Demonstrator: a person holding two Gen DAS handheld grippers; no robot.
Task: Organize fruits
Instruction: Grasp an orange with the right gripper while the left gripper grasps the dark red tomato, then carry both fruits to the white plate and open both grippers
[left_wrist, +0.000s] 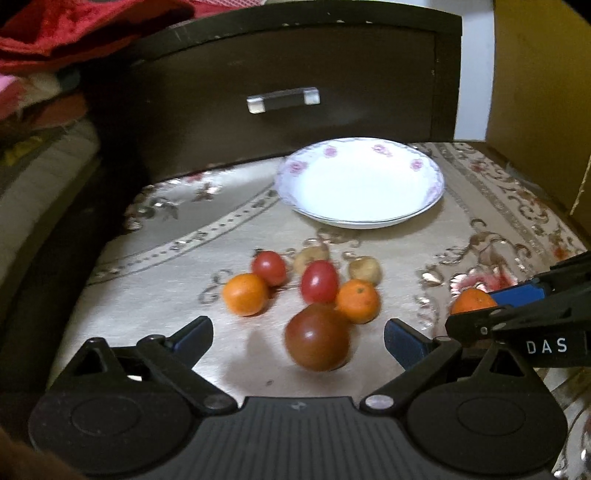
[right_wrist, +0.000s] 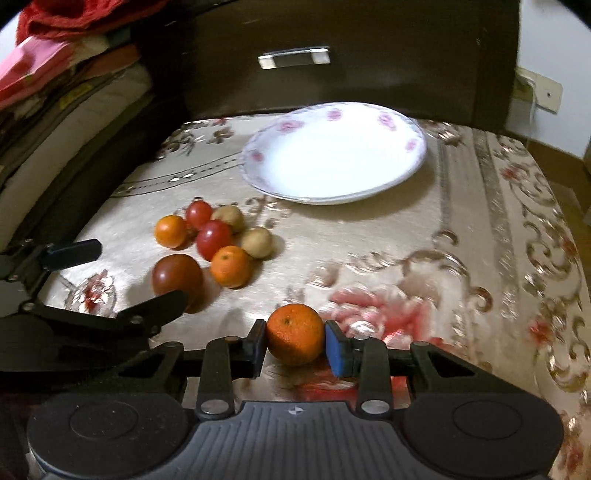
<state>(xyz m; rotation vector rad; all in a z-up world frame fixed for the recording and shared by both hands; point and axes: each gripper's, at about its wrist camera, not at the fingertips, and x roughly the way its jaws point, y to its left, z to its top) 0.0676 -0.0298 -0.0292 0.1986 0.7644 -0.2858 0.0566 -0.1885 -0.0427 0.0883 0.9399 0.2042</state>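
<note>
Left gripper (left_wrist: 298, 338) sits nearest in left wrist view, jaws spread wide w/ dark tomato (left_wrist: 317, 336) between its fingertips, neither pad touching. Behind it: two oranges (left_wrist: 246, 294), two red tomatoes (left_wrist: 320, 281), two small tan fruits (left_wrist: 365, 270) in a cluster on patterned cloth (left_wrist: 155, 295). White floral plate (left_wrist: 360, 182) beyond, near dark drawer (left_wrist: 280, 99).

Right wrist view: right gripper (right_wrist: 295, 345) clamped on an orange (right_wrist: 294, 334), both pads touching it, just above cloth. Fruit cluster to its left, plate (right_wrist: 334, 153) farther back.
</note>
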